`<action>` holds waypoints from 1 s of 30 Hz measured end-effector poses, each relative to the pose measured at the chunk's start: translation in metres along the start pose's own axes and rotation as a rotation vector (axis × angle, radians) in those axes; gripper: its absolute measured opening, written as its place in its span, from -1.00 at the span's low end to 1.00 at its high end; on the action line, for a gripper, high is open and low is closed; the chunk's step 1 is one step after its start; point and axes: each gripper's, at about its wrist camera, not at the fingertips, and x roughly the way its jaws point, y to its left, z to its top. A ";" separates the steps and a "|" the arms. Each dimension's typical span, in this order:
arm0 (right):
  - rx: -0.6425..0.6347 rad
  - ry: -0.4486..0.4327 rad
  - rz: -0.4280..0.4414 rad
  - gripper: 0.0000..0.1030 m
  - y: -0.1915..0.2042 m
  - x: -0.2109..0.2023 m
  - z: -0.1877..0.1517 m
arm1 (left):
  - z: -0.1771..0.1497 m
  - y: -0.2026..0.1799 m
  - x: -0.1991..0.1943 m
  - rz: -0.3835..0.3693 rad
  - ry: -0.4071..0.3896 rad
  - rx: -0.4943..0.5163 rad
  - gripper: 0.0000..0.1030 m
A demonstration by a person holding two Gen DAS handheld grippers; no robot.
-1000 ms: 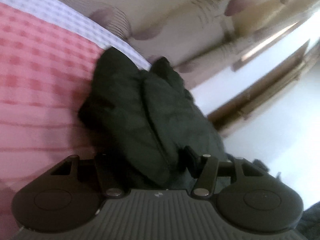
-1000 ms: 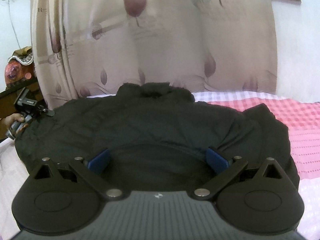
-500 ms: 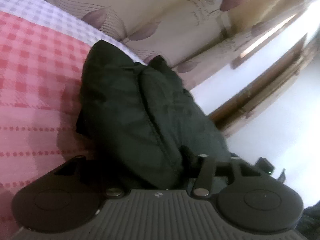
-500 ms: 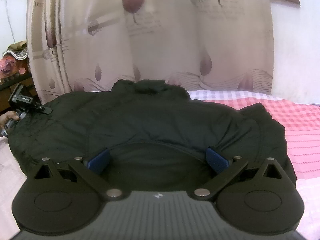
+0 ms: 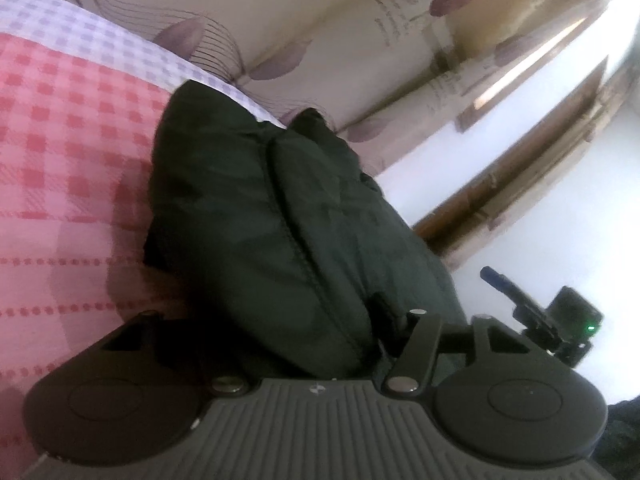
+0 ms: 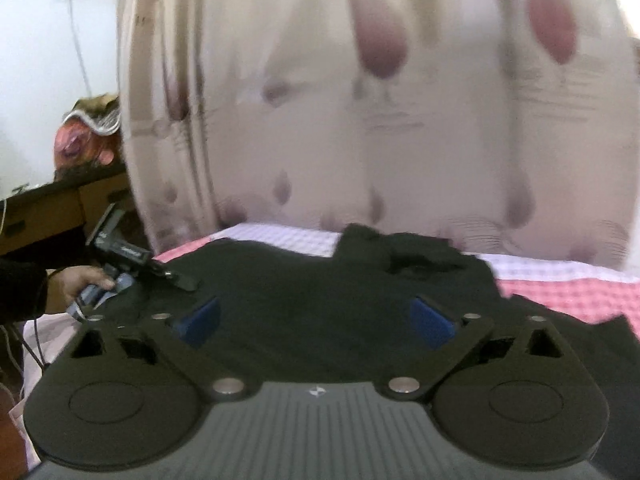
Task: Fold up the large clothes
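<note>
A large dark padded jacket [image 5: 280, 216] lies on a pink and white checked bed cover [image 5: 68, 152]. My left gripper [image 5: 304, 332] is pressed into the jacket's edge; the fabric bulges between its jaws and hides the fingertips. In the right wrist view the jacket [image 6: 320, 280] spreads flat, collar at the far side. My right gripper [image 6: 316, 320] is open and empty just above the jacket, its blue pads [image 6: 200, 320] wide apart. The left gripper [image 6: 132, 256], held in a hand, shows at the jacket's left edge. The right gripper [image 5: 540, 312] shows at the right in the left wrist view.
A cream curtain with purple leaf prints [image 6: 380, 120] hangs behind the bed. A wooden cabinet [image 6: 60, 204] with a pink object on top stands at the left. A wooden frame [image 5: 500, 184] runs along the white wall.
My right gripper has lifted and pulled back, so the jacket sits lower and flatter in its view. My left gripper kept its hold while its view shifted; the right gripper has come into its view.
</note>
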 end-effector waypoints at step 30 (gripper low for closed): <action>0.478 0.266 0.189 -0.65 -0.061 0.111 -0.045 | 0.030 -0.247 0.041 0.095 0.137 0.085 -0.28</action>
